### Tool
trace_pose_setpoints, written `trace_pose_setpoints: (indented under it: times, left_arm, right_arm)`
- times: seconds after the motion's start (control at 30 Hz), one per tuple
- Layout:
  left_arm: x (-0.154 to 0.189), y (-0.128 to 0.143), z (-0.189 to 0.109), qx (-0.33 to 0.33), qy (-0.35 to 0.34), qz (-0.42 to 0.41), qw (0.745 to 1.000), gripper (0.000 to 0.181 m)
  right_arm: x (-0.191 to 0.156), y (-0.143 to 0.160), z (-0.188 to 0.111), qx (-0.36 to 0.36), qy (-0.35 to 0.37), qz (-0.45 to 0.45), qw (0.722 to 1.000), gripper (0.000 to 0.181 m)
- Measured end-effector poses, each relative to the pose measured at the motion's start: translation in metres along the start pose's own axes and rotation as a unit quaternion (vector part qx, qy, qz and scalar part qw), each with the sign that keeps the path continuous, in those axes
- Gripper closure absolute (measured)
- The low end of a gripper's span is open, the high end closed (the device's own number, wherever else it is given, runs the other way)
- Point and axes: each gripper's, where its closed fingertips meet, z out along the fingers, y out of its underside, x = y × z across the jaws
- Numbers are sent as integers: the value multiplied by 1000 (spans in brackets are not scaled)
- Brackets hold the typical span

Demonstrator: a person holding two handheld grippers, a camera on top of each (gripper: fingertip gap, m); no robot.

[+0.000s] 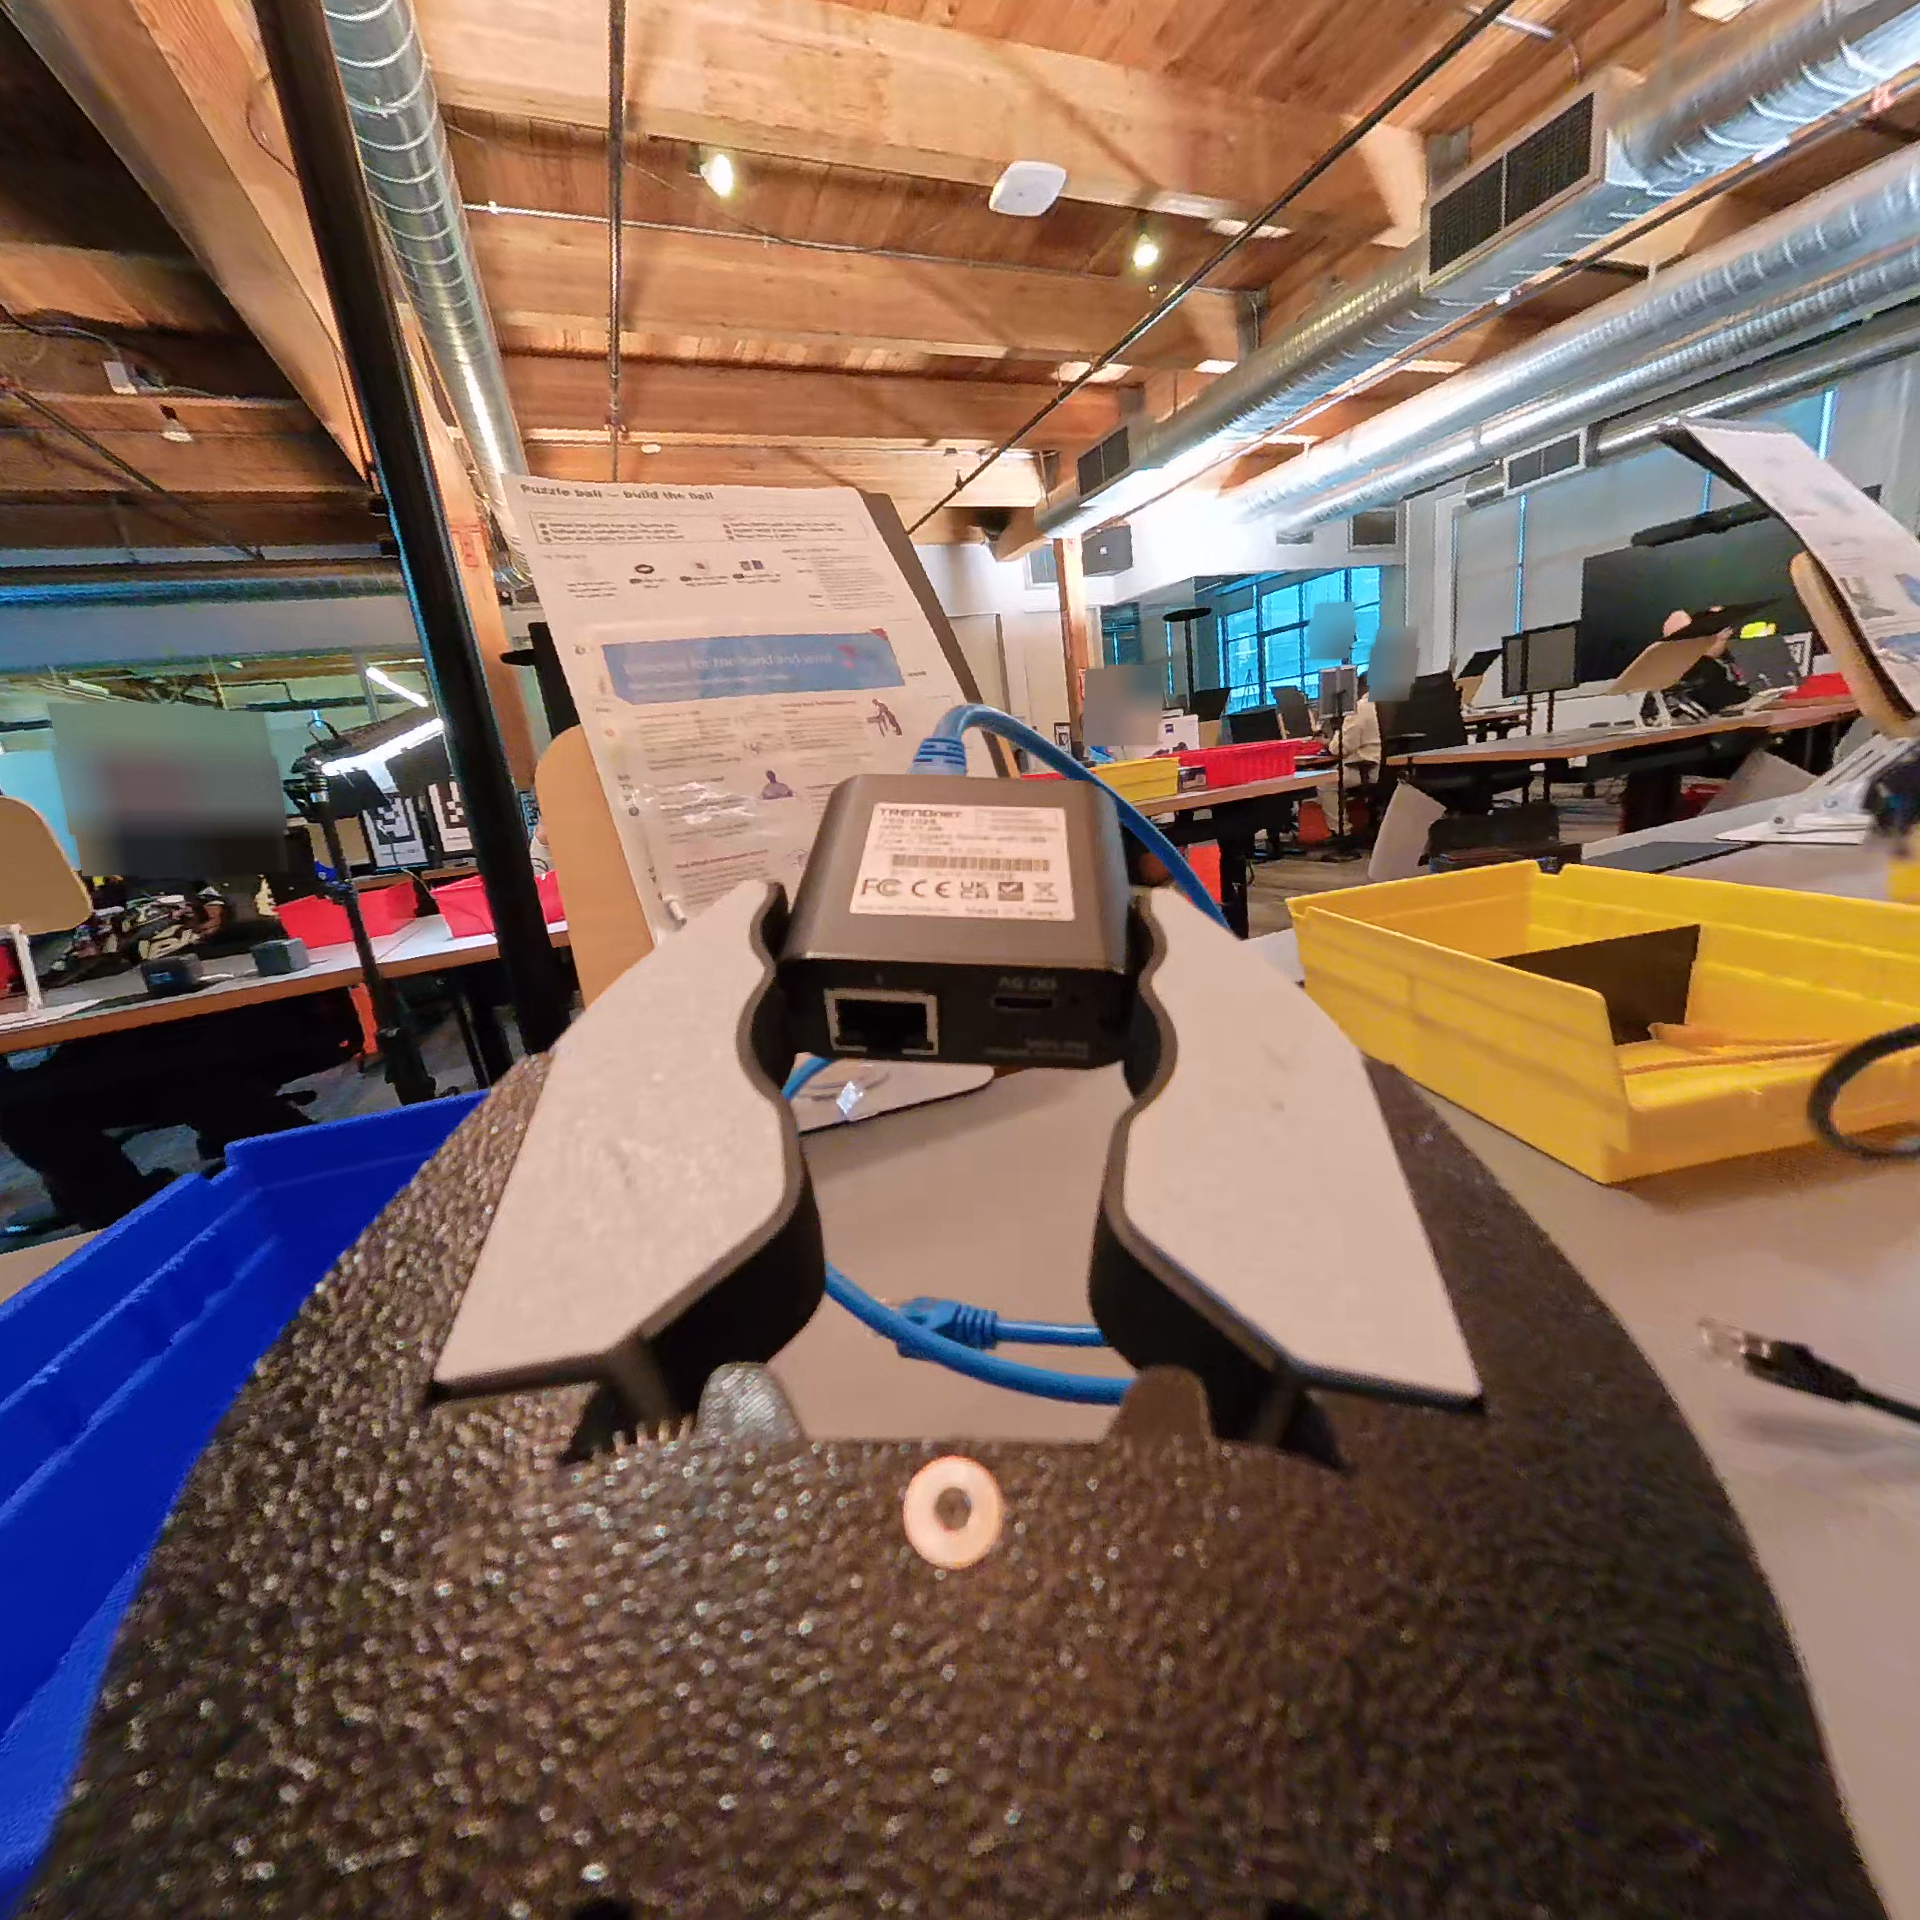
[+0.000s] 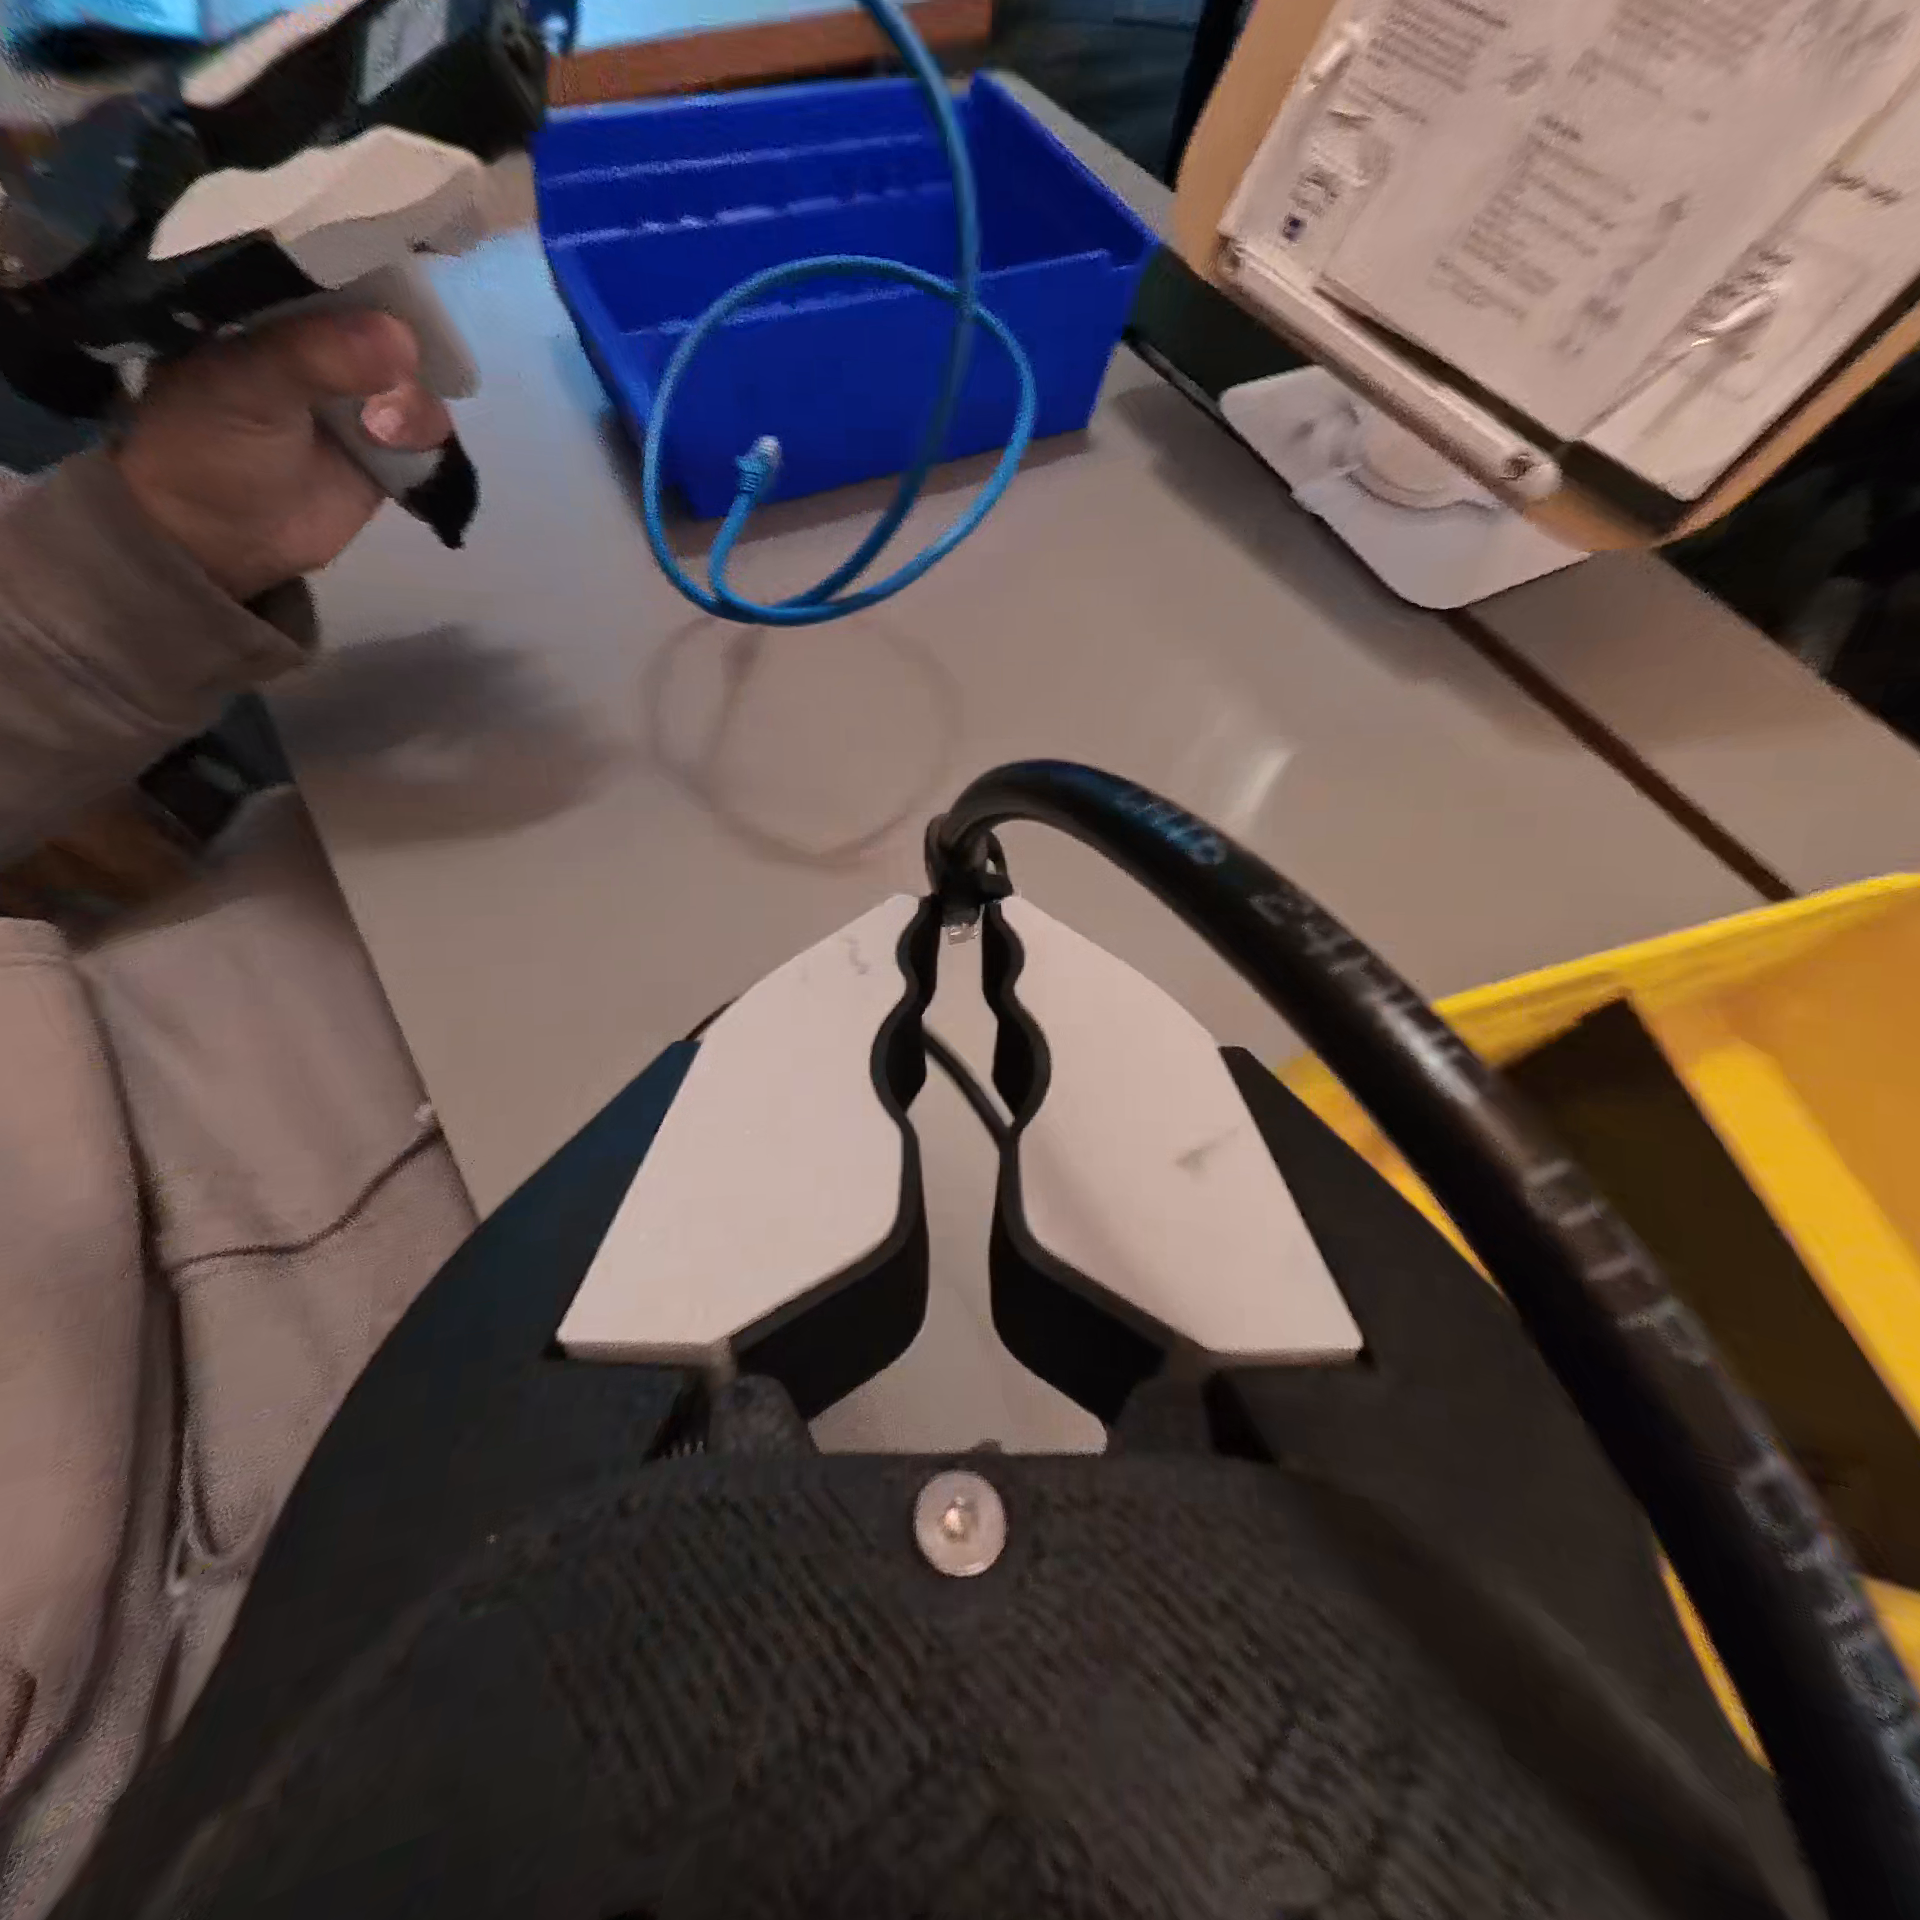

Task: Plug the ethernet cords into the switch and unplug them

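Switch (image 1: 956,925) sits mid-frame in the left view, clamped by the left hand-held gripper (image 1: 954,997) and raised off the surface (image 1: 1662,1299) — empty port facing the camera, blue cord (image 1: 1091,800) in its far side. Right hand-held gripper (image 2: 961,925), nearly closed, pinches the black cord's plug (image 2: 966,902); that plug is nearest the open port — switch upper left in the right view.
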Motion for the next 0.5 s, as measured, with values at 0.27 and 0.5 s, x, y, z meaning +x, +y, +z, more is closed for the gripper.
trace_pose_setpoints:
  times: [0.27,0.5]
  left_arm:
    - [12,7,4,-12,22,3,1000,120]
    - [19,13,6,-19,32,3,999,120]
  right_arm:
    - [98,-17,-43,-119,80,-60,988,173]
    - [165,-47,-70,-136,152,-100,974,173]
